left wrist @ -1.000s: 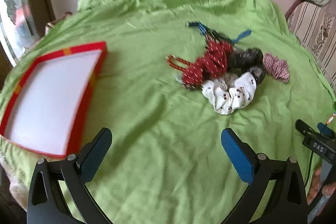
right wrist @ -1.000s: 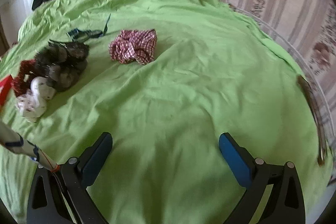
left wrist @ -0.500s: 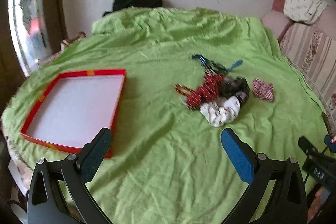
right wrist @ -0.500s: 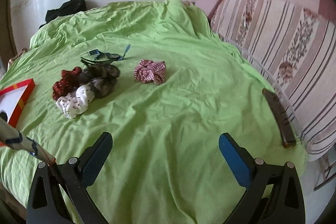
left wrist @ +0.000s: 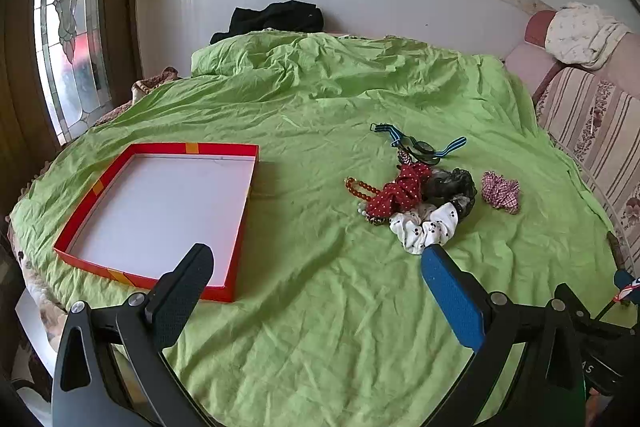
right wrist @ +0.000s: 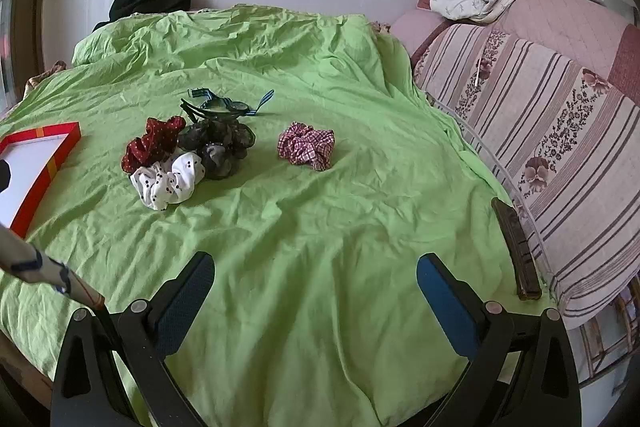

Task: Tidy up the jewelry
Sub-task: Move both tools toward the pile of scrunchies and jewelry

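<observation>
Two claws, left claw (left wrist: pixel 316 279) and right claw (right wrist: pixel 314 281), both spread, empty | jewelry pile (left wrist: pixel 412 195) ahead of left claw, red tray (left wrist: pixel 160 211) ahead-left | advice: pinch one piece alone, low approach.

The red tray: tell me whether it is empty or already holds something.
Empty. The red tray shows only its bare white floor in the left wrist view; the scrunchies and bead bracelet lie on the green sheet beside it.
</observation>
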`<state>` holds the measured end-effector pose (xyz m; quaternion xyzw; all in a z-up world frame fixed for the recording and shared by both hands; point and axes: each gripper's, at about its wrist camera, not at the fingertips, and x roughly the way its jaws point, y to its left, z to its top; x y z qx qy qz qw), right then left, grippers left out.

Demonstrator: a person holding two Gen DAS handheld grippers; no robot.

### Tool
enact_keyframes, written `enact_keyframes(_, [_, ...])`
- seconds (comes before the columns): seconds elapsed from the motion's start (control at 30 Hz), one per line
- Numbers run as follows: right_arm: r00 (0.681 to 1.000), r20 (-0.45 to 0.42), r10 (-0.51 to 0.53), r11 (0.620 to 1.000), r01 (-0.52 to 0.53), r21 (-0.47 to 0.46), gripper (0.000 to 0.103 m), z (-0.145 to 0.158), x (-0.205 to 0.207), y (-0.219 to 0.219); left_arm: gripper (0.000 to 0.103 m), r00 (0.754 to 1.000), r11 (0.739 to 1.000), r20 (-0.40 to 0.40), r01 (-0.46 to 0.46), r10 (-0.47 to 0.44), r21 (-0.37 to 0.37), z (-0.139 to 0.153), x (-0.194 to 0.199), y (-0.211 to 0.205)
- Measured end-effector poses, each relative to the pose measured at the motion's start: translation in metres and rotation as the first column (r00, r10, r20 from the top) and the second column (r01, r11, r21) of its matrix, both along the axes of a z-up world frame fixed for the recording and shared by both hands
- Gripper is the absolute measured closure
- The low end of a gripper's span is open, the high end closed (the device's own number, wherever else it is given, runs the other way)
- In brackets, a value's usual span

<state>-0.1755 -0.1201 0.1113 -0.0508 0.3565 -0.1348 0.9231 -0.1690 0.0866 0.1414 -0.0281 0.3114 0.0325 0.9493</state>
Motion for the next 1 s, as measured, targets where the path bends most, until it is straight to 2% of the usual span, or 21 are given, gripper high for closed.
enact_keyframes(0.2, [1.0,-0.012,-0.008,1.0,0.008,0.008,0.0,-0.002,0.001,-0.003,0.0,1.0,1.0,0.011,0.007,-0.007,0.002,0.002,-0.004,0.0])
enact_keyframes(0.43, [0.999,-0.053,0.0,0.999,0.002,0.036,0.0,-0.011,0.004,-0.007,0.0,1.0,0.999,-0.02,-0.002,0.002,0.033,-0.002,-0.001,-0.005])
enact_keyframes(0.6, [0.99,-0.141,0.014,0.999,-0.007,0.052,0.0,-0.023,0.01,-0.005,0.0,0.999,0.999,-0.04,-0.004,0.006,0.042,-0.007,0.002,-0.007])
enact_keyframes(0.8, [0.961,-0.276,-0.002,0.999,0.017,0.05,0.001,-0.039,0.013,-0.001,0.0,0.998,0.999,-0.062,-0.004,0.007,0.05,-0.011,0.005,-0.008])
enact_keyframes(1.0, [0.95,-0.313,-0.006,0.999,0.018,0.038,0.0,-0.047,0.012,-0.002,0.0,0.997,0.998,-0.081,0.002,0.003,0.068,-0.017,0.007,-0.013])
